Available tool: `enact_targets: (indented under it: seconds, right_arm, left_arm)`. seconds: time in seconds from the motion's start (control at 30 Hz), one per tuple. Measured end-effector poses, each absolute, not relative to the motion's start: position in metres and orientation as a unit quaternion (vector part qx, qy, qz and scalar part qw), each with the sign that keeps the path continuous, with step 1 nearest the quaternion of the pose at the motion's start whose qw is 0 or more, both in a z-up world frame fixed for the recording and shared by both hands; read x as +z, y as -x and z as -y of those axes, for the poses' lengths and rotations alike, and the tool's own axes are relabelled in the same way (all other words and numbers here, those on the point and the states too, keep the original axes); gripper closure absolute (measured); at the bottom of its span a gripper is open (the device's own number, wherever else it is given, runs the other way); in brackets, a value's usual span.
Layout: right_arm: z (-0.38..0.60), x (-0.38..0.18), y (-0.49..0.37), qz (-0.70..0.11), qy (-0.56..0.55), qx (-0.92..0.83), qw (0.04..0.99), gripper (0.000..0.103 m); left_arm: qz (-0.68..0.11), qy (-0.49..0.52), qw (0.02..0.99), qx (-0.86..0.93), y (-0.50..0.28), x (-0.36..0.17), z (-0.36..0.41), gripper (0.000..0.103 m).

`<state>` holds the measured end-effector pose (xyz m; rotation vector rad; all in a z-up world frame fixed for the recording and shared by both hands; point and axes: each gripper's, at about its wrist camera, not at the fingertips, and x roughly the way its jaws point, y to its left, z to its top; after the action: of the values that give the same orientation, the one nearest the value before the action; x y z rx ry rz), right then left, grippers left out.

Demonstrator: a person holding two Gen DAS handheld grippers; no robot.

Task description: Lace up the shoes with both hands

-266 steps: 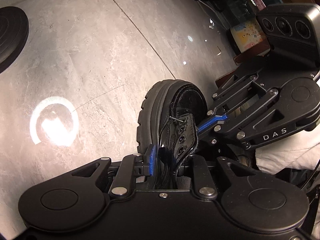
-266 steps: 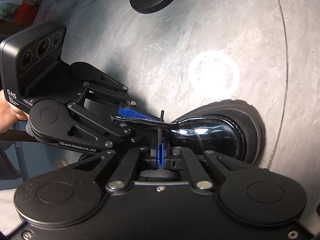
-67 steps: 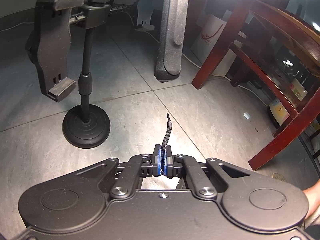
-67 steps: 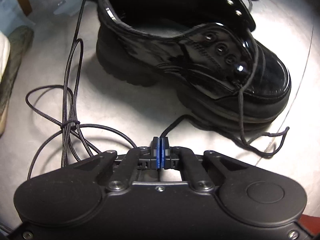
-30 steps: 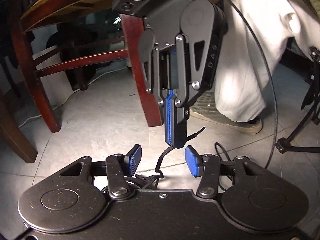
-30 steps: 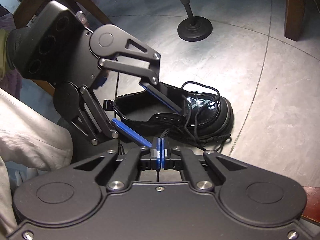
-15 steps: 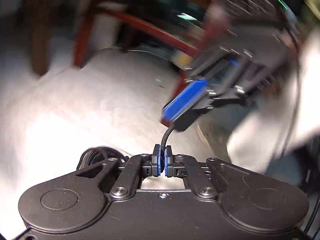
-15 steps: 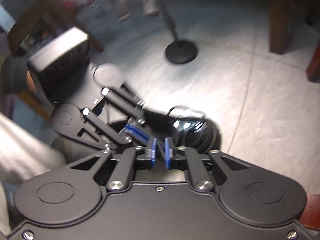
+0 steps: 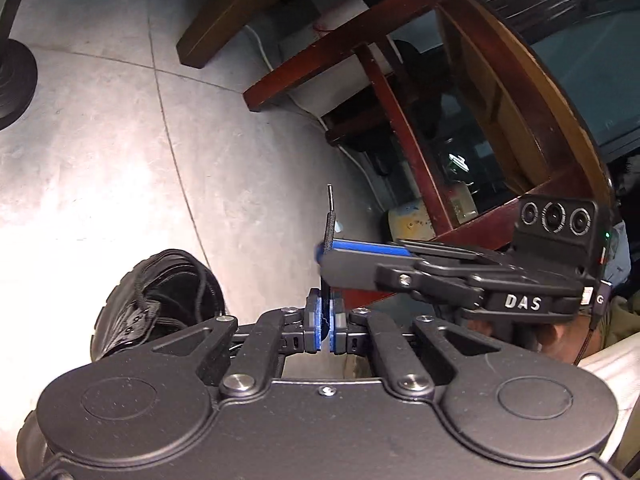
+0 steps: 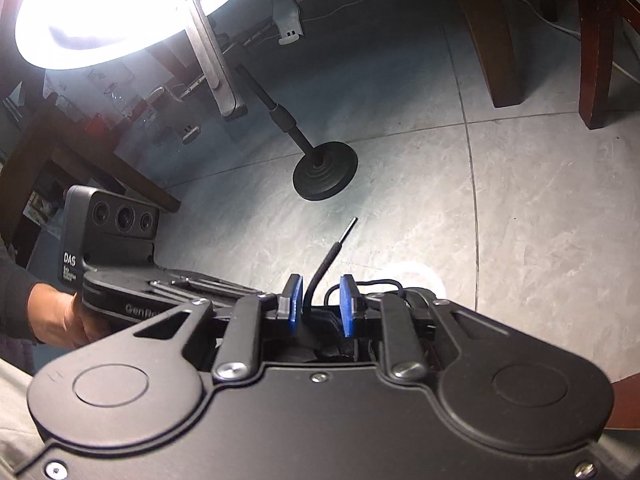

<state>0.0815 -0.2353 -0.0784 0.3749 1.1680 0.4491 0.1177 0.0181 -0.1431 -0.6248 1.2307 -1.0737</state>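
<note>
Grey tiled floor (image 9: 120, 152) with dark wooden chair legs (image 9: 304, 68) and a black stand base (image 10: 325, 176). The left tool (image 9: 325, 322), open a second ago, now pinches the black shoelace (image 9: 329, 216), whose tip stands upright. The right tool (image 10: 320, 304), shut then, now stands parted around the lace without pressing it. The black shoe (image 9: 160, 292) lies below the left tool.

Two matte black handheld grippers, the left gripper (image 9: 325, 326) and right gripper (image 10: 320, 306), show round pivot caps, silver screws and blue-padded fingers (image 10: 347, 304). Each carries a three-lens camera block (image 9: 554, 218) and white "DAS" lettering; "GenRo" is partly legible on one. A thin cable (image 9: 588, 334) hangs nearby; a dark sleeve (image 10: 14, 284) covers one wrist.
</note>
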Motion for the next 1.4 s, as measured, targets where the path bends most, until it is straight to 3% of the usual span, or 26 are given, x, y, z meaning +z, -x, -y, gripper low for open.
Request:
enact_targets:
  seconds: [0.53,0.6,0.63,0.67,0.8,0.9,0.97,1.1,1.3,1.4]
  right_arm:
    - [0.242,-0.087,-0.085,-0.545,-0.227,0.194,0.783,0.080]
    - [0.243,-0.087,-0.084,-0.542,-0.225,0.196,0.785,0.084]
    - [0.242,-0.087,-0.083,-0.540,-0.220,0.195,0.789,0.096]
    - [0.241,-0.086,-0.082,-0.538,-0.216,0.197,0.791,0.099]
    - [0.239,-0.082,-0.081,-0.527,-0.203,0.203,0.800,0.099]
    - [0.240,-0.080,-0.082,-0.525,-0.209,0.203,0.800,0.096]
    - [0.241,-0.077,-0.083,-0.520,-0.207,0.198,0.805,0.077]
    - [0.238,-0.066,-0.081,-0.498,-0.141,0.208,0.830,0.077]
    - [0.208,-0.088,-0.061,-0.555,-0.076,0.260,0.787,0.077]
    - [0.200,-0.077,-0.060,-0.496,0.008,0.237,0.835,0.077]
  left_arm:
    - [-0.529,0.233,0.649,-0.496,-0.108,-0.137,-0.008,0.099]
    - [-0.528,0.232,0.649,-0.496,-0.108,-0.137,-0.008,0.099]
    - [-0.528,0.232,0.649,-0.496,-0.108,-0.137,-0.008,0.099]
    - [-0.527,0.232,0.649,-0.497,-0.108,-0.137,-0.007,0.099]
    - [-0.517,0.223,0.656,-0.503,-0.109,-0.133,-0.006,0.099]
    - [-0.515,0.222,0.665,-0.493,-0.112,-0.133,-0.008,0.099]
    - [-0.507,0.222,0.681,-0.479,-0.117,-0.132,-0.012,0.099]
    - [-0.483,0.216,0.728,-0.436,-0.135,-0.127,-0.026,0.099]
    - [-0.460,0.200,0.754,-0.423,-0.146,-0.119,-0.034,0.099]
    - [-0.464,0.209,0.746,-0.428,-0.142,-0.118,-0.034,0.099]
